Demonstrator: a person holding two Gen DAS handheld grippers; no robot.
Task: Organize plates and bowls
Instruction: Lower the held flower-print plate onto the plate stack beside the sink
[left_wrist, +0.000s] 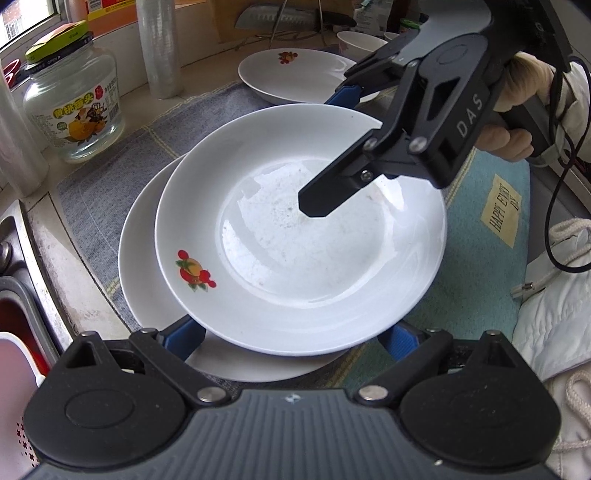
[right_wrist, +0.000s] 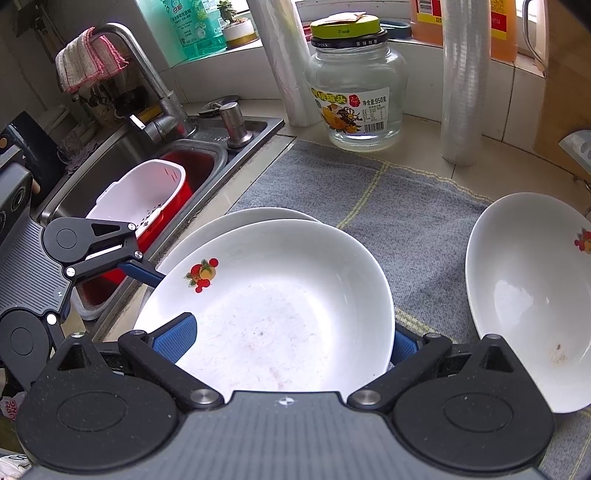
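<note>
Left wrist view: top plate on another plate on the desk mat, jar beyond — my left gripper spread wide; right gripper straddles its rim, grip unclear.

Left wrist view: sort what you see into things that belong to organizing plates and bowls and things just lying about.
Belongs to the job:
white fruit-print top plate
plain white plate beneath it
third white fruit-print plate on the grey mat
white bowl behind it

Just lying about:
clear glass jar with green lid
upright roll of clear plastic wrap
grey woven mat
</note>
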